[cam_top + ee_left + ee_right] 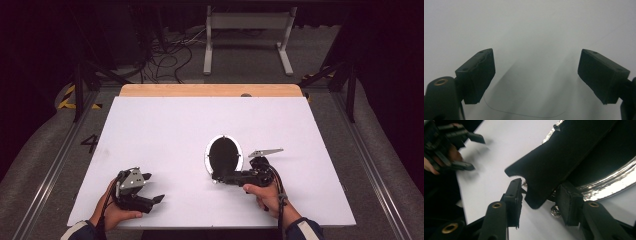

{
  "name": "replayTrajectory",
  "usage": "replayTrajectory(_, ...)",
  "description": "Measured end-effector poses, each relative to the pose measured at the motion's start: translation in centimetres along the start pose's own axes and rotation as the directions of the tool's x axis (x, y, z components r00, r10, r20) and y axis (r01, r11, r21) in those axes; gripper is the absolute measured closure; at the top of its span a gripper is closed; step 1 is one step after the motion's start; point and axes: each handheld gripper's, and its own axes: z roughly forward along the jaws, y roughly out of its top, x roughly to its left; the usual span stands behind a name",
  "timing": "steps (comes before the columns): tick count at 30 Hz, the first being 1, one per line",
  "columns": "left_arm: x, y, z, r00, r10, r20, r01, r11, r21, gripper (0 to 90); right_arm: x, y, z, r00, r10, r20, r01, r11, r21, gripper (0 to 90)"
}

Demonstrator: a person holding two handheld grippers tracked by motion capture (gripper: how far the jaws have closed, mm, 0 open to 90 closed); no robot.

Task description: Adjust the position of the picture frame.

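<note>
An oval frame (223, 155) with a black back and a shiny silver rim (609, 182) lies on the white table top (165, 125), right of the middle. A black stand flap (559, 157) sticks out from its back. My right gripper (216, 177) lies level at the frame's near edge, pointing left. Its jaws (540, 197) straddle the tip of the flap with a small gap at each pad, so it is open. My left gripper (154, 187) is at the front left, jaws wide apart (536, 75) over bare table; it also appears far off (475, 152).
A strip of wood (210, 90) runs along the table's far edge. Beyond it on the floor stand a white frame (247, 30) and loose cables (170, 55). Metal rails run down both sides of the table.
</note>
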Motion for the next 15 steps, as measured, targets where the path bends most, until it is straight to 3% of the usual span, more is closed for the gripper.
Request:
replayTrajectory(2, 0.0, 0.1, 0.2, 1.0, 0.009, 0.003, -0.009, 1.0, 0.004, 15.3, -0.6, 0.0, 0.3, 0.9976, 0.063, -0.03, -0.063, 0.998, 0.0, 58.8)
replayTrajectory(6, -0.1, 0.2, 0.4, 0.9999, 0.011, 0.007, -0.011, 0.9999, 0.009, 15.3, -1.1, 0.1, 0.4, 0.991, 0.112, -0.074, -0.113, 0.9935, -0.013, 58.4)
replayTrajectory(8, 0.0, 0.3, 0.6, 0.9999, 0.009, 0.009, -0.009, 0.9999, 0.01, 15.4, -1.5, 0.4, 0.6, 0.9779, 0.168, -0.124, -0.172, 0.9847, -0.026, 57.8)
replayTrajectory(13, 0.4, 1.2, 1.9, 0.9999, 0.006, 0.013, -0.006, 0.9999, 0.016, 15.4, -2.2, 0.6, 0.9, 0.9607, 0.227, -0.16, -0.235, 0.9713, -0.035, 55.4)
replayTrajectory(15, 0.6, 1.5, 2.2, 0.9998, 0.004, 0.017, -0.004, 1.0, 0.008, 15.4, -2.2, 0.8, 0.9, 0.9602, 0.229, -0.16, -0.237, 0.9707, -0.037, 54.6)
